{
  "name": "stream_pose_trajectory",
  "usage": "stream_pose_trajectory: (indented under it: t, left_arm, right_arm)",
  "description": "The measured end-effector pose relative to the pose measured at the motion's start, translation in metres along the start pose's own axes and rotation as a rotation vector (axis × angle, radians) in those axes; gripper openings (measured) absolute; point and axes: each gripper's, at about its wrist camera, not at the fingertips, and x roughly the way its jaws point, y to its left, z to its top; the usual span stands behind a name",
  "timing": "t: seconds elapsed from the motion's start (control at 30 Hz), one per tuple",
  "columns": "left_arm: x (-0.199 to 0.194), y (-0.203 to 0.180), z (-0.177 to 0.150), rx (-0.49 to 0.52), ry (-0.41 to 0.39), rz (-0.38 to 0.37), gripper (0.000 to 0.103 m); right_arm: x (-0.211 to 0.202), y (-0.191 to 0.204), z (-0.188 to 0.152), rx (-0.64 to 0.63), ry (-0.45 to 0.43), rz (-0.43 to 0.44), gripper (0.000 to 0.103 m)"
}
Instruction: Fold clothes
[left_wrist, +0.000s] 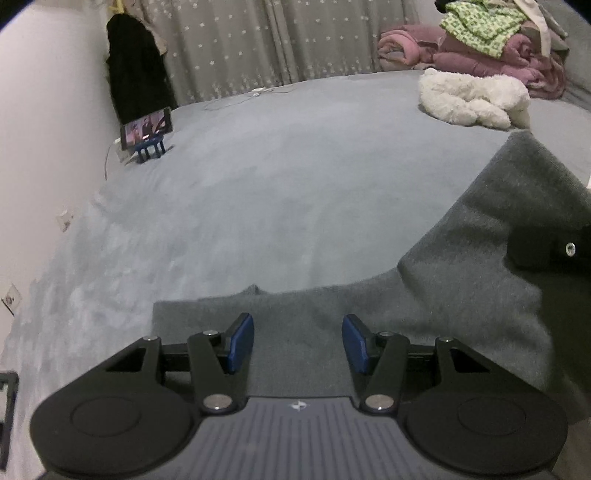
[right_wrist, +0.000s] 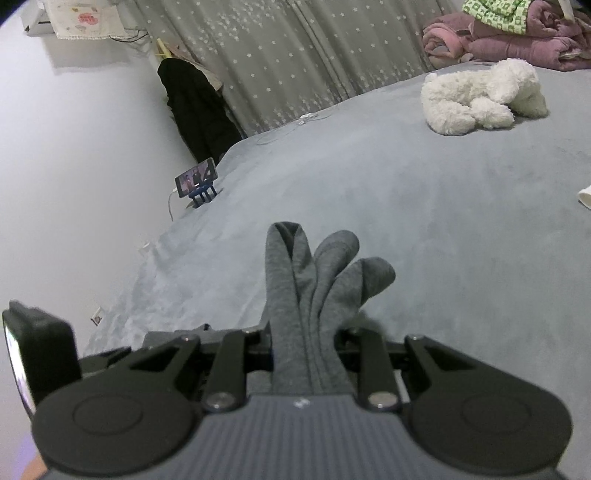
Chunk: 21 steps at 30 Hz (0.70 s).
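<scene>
Left tool (left_wrist: 297, 343) is spread wide w/ nothing between its blue pads, hovering just over the grey garment (left_wrist: 461, 280), which lies on the bed (left_wrist: 277, 184) from 6 to 3 o'clock. Right tool (right_wrist: 306, 350) is clamped tight on a bunched fold of that garment. White plush toy (right_wrist: 480, 96) sits far off at 1 o'clock.
</scene>
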Motion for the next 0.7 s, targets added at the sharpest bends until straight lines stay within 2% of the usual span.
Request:
stream_pose_trajectory:
  t: [0.27,0.43,0.57,0.7]
  left_arm:
    - [0.016,0.001,0.019,0.016,0.007,0.012,0.056]
    - [0.020,0.016,0.018,-0.060,0.002,-0.026,0.057]
    - [0.004,0.019,0.013,-0.071,-0.019,-0.046,0.056]
    - [-0.022,0.017,0.000,-0.062,-0.041,-0.102,0.057]
  right_arm:
    - [0.001,-0.001,0.001,0.010,-0.002,0.009,0.020]
    - [0.001,-0.001,0.001,0.010,-0.002,0.008,0.020]
    - [0.002,-0.001,0.001,0.010,-0.003,0.008,0.020]
    - [0.001,0.000,0.000,0.010,-0.004,0.007,0.020]
